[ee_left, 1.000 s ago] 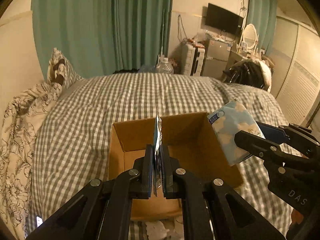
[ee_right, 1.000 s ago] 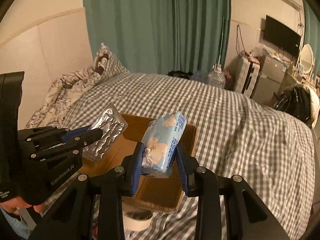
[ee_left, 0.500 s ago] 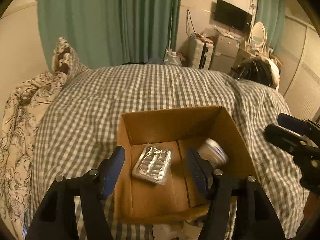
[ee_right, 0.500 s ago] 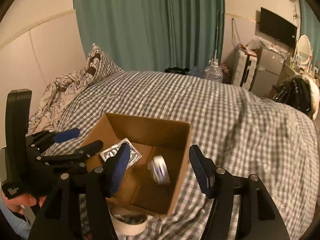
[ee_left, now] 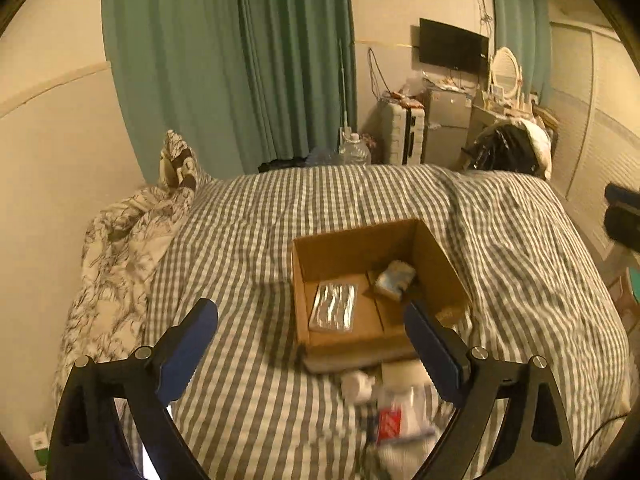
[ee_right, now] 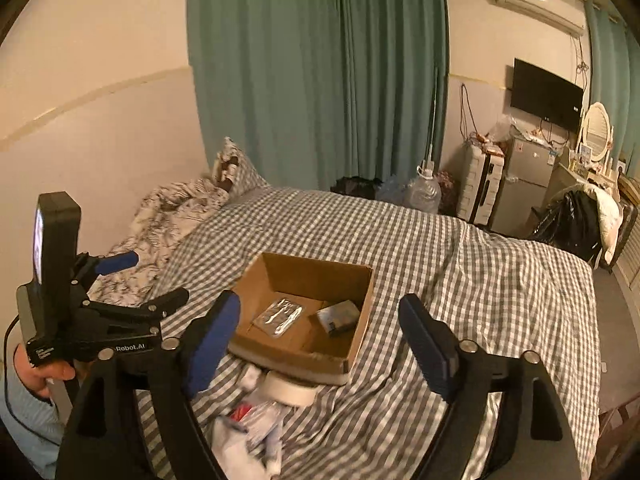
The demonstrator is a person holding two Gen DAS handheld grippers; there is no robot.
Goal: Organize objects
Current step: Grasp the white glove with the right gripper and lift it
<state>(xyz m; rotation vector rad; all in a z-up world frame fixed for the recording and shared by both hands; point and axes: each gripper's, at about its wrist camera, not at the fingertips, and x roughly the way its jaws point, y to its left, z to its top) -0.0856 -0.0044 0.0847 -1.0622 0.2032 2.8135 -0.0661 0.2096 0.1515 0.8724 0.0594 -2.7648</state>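
An open cardboard box [ee_left: 440, 264] sits on the checked bed; it also shows in the right wrist view [ee_right: 362, 312]. Inside lie a silver foil pack [ee_left: 334, 306] [ee_right: 279, 315] on the left and a light blue tissue pack [ee_left: 394, 278] [ee_right: 338, 316] on the right. My left gripper [ee_left: 312, 350] is open and empty, held above and in front of the box. My right gripper [ee_right: 320, 346] is open and empty, also raised before the box. The left gripper also shows at the left of the right wrist view [ee_right: 142, 280].
A tape roll [ee_right: 290, 390] and several blurred small packets [ee_left: 394, 420] [ee_right: 248, 424] lie on the bed in front of the box. A floral duvet [ee_left: 120, 236] and pillow lie at left. Curtains, suitcase, fridge and a chair stand beyond the bed.
Both grippers opened and let go: the foil pack and the tissue pack dropped into the box. Both grippers then rose and drew back from the box.
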